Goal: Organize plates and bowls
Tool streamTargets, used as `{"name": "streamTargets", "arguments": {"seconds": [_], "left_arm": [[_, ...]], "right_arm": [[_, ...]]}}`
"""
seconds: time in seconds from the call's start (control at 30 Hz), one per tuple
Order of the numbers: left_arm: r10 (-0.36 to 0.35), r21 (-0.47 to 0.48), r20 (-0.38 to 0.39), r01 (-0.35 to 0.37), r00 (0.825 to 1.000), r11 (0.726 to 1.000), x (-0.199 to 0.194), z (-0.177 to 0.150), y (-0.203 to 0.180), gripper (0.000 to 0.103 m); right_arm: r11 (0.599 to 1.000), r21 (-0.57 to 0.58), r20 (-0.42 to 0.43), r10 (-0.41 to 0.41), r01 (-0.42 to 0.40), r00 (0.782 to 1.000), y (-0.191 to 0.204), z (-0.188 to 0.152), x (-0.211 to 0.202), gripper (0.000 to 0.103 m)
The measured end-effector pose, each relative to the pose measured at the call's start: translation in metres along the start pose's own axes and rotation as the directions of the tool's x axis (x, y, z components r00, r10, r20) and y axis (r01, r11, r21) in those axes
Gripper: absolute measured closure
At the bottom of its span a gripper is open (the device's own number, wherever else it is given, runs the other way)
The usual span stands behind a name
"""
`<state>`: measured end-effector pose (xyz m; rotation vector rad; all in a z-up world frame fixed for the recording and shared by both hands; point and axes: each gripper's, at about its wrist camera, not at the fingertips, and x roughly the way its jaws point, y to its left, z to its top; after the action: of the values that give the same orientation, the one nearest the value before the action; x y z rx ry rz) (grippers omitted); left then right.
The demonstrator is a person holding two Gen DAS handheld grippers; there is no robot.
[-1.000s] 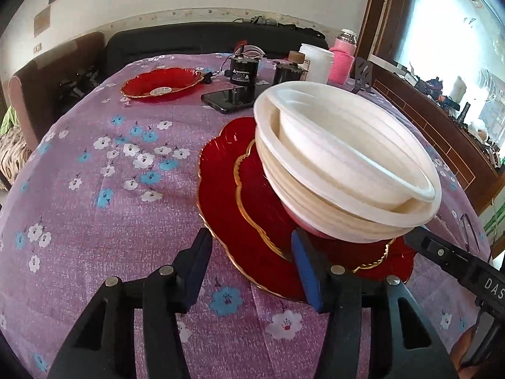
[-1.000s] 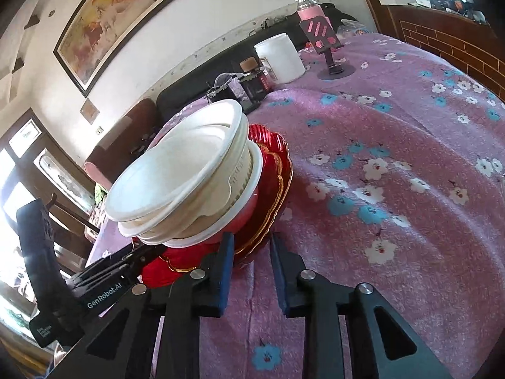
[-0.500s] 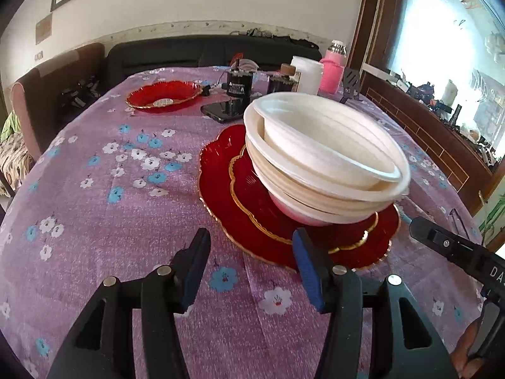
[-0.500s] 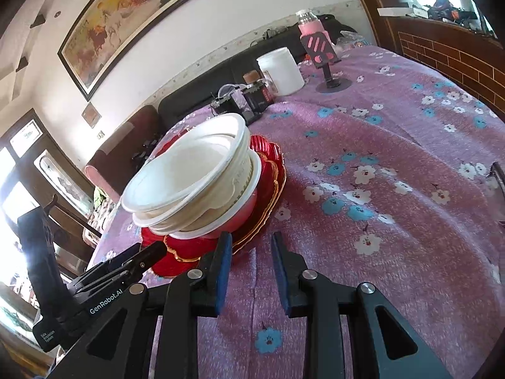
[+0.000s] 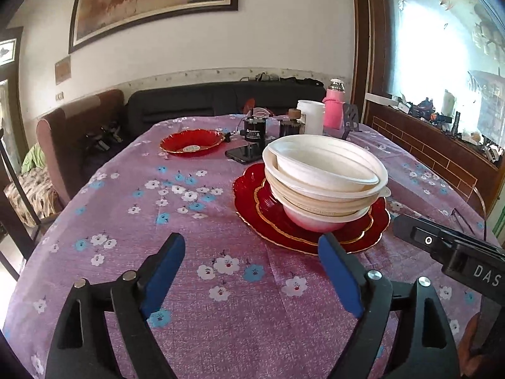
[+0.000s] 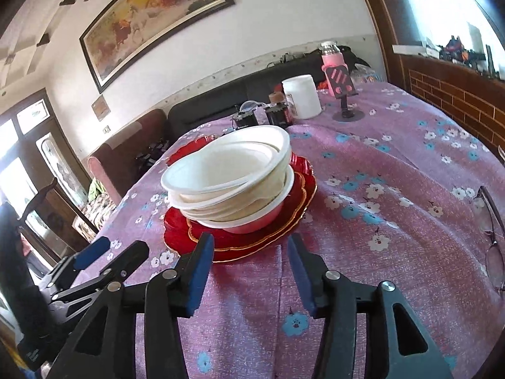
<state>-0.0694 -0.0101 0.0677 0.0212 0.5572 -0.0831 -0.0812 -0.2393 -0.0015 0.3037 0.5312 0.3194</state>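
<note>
Bowls (image 5: 325,177) stacked on red plates (image 5: 252,189), both hand-held grippers (image 5: 252,268) (image 6: 249,262) spread, empty, nearby.

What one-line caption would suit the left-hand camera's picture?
Open left gripper facing nested white bowls stacked on red plates, atop a purple floral tablecloth.

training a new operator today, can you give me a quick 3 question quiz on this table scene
1. True or false: the left gripper is shut on the red plates.
2. Multiple choice: the stack of white bowls sits on A) the bare tablecloth, B) the red plates, C) the black phone.
3. Fill in: a separate red dish lies far across the table, beside the ____ sofa.

Key
1. False: both it and the right gripper are open and hold nothing.
2. B
3. black
</note>
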Motion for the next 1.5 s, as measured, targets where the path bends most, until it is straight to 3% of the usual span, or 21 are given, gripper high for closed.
{"name": "streamTargets", "arguments": {"seconds": [0.13, 0.4, 0.53, 0.87, 1.3, 1.5], "left_arm": [[0.011, 0.007, 0.005, -0.011, 1.0, 1.0, 0.0, -0.002, 0.0, 0.006], [0.02, 0.022, -0.006, -0.02, 1.0, 1.0, 0.005, -0.003, -0.004, 0.0], [0.062, 0.024, -0.003, -0.062, 0.998, 0.998, 0.006, -0.001, -0.005, 0.0], [0.083, 0.035, -0.038, -0.081, 0.996, 0.996, 0.015, -0.002, -0.007, 0.0], [0.076, 0.019, -0.068, -0.074, 0.995, 0.997, 0.02, -0.002, -0.002, 0.0], [0.074, 0.037, -0.068, -0.072, 0.995, 0.997, 0.02, -0.003, -0.003, 0.0]], "right_arm": [[1.0, -0.001, 0.01, -0.016, 0.016, 1.0, -0.001, -0.002, 0.004, 0.044], [0.999, -0.018, 0.01, -0.045, 0.046, 0.999, 0.0, -0.005, 0.011, 0.038], [0.999, -0.01, 0.018, -0.044, 0.044, 0.999, -0.003, -0.006, 0.009, 0.035], [0.999, 0.006, 0.02, -0.041, 0.04, 0.999, -0.006, -0.007, 0.009, 0.029], [0.998, -0.007, 0.032, -0.054, 0.054, 0.998, -0.003, -0.008, 0.007, 0.012], [0.998, -0.002, 0.017, -0.065, 0.065, 0.998, -0.003, -0.008, 0.01, 0.01]]}}
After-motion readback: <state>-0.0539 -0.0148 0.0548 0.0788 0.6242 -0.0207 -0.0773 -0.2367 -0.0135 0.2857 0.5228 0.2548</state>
